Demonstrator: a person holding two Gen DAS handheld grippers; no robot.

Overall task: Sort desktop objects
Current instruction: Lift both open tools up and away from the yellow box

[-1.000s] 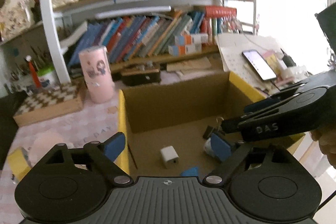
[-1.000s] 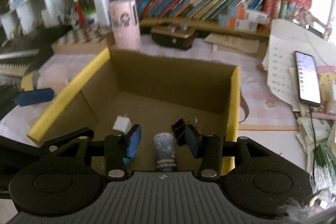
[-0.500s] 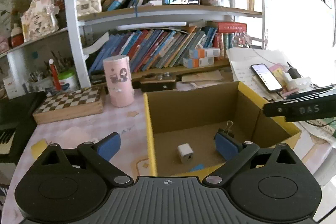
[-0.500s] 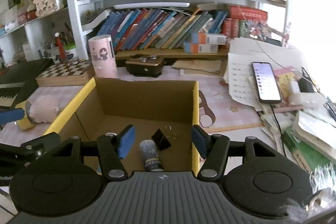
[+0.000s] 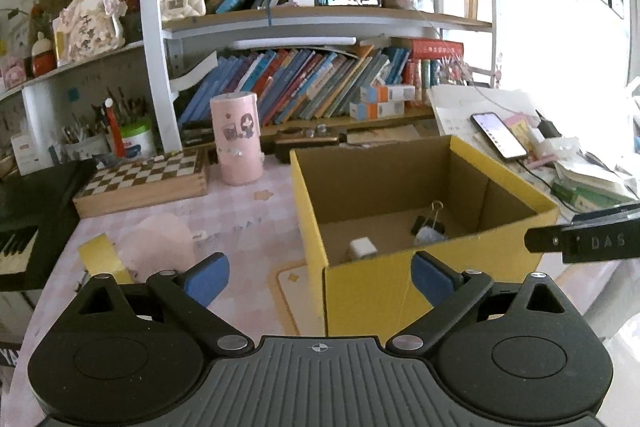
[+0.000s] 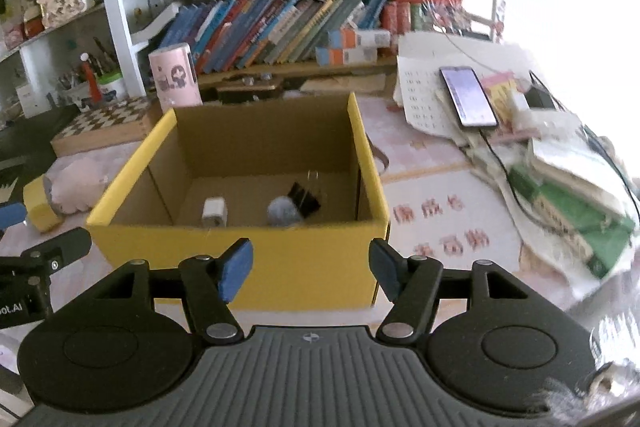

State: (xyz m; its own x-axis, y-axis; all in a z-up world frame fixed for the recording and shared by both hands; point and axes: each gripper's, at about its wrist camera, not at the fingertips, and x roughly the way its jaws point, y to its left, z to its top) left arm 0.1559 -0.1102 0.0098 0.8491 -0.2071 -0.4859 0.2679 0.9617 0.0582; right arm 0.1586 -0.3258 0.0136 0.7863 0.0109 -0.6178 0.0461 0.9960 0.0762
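- The yellow box now sits whole at 12 o'clock in your right view, on the table; a second ago your tongs hung over its inside.
- Your left tongs have backed off too and stand wide, nothing between them, facing the box's near corner.
- Your right tongs are opening, empty; earlier they were narrower.
- Inside lie the white cube at 11 o'clock, and the grey roll touching the black binder clip.
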